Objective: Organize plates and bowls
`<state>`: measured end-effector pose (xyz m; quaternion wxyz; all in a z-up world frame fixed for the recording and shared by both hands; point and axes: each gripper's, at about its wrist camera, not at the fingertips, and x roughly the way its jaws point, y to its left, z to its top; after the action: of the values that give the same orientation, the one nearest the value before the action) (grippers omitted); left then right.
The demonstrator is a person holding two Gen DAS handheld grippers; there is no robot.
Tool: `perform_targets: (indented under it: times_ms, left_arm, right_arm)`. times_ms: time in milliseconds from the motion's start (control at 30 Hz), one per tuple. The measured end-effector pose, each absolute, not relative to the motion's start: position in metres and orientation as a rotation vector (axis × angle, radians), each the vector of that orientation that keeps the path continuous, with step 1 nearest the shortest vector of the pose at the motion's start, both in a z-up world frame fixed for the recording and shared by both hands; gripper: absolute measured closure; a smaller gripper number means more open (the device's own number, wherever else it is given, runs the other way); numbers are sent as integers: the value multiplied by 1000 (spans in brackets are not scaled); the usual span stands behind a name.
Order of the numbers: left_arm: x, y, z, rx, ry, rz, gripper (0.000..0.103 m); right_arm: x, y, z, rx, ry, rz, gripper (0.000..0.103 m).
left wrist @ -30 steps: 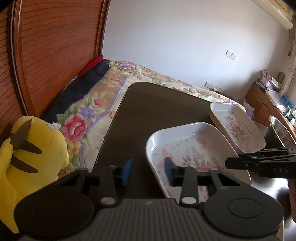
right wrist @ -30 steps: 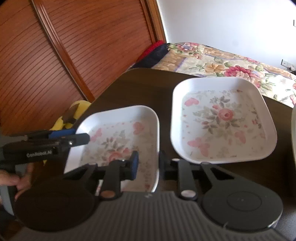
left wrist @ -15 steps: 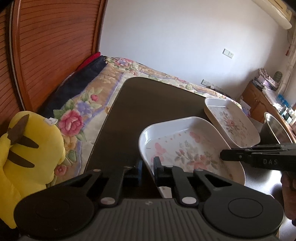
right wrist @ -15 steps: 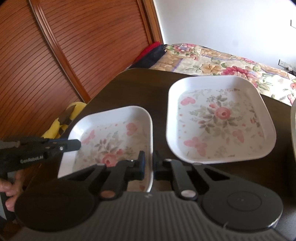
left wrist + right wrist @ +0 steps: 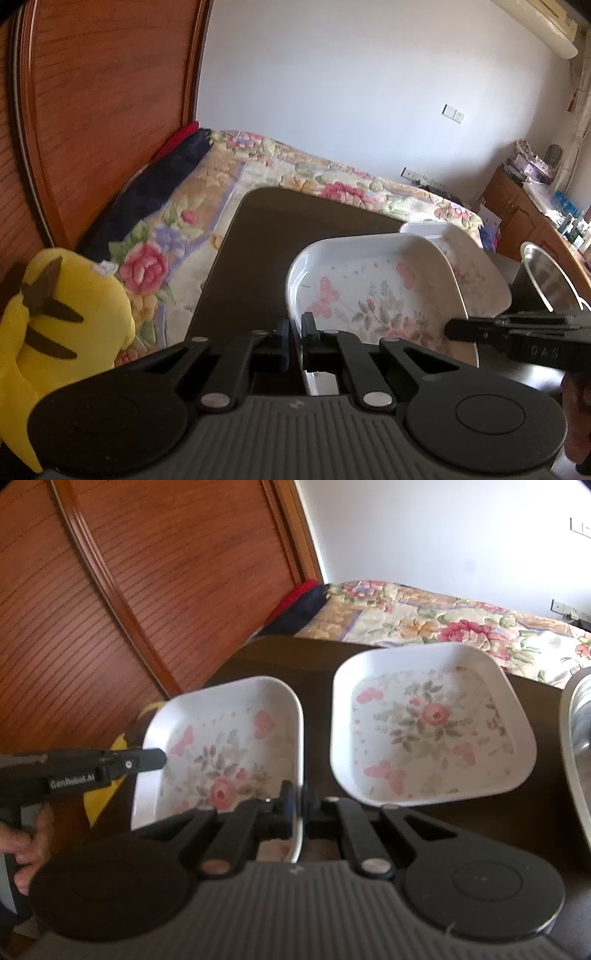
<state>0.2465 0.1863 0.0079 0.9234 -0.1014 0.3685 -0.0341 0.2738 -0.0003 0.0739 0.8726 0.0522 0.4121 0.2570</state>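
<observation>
dark counter (image 5: 317,653) beside a floral bed (image 5: 443,616) carries two white flowered square dishes. left hand-held gripper (image 5: 294,338) pinches the near dish (image 5: 369,291) by its left rim; right hand-held gripper (image 5: 299,812) is pressed together on the same dish's right rim, so both hold it, its near edge tilted up. the far dish (image 5: 432,723) sits just beside it on the counter, apart. a metal bowl (image 5: 576,738) stands at the right edge.
</observation>
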Motion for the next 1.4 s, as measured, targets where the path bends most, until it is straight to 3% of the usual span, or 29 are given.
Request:
perform_targets:
  times_ms: [800,1400]
  left_arm:
    - [197,137,64,-129,653,-144,85]
    - [147,94,38,-88,698,-219,84]
  right_arm:
    - [212,-41,109,180,735,486,98]
    - [138,-72,97,182,726,417,97]
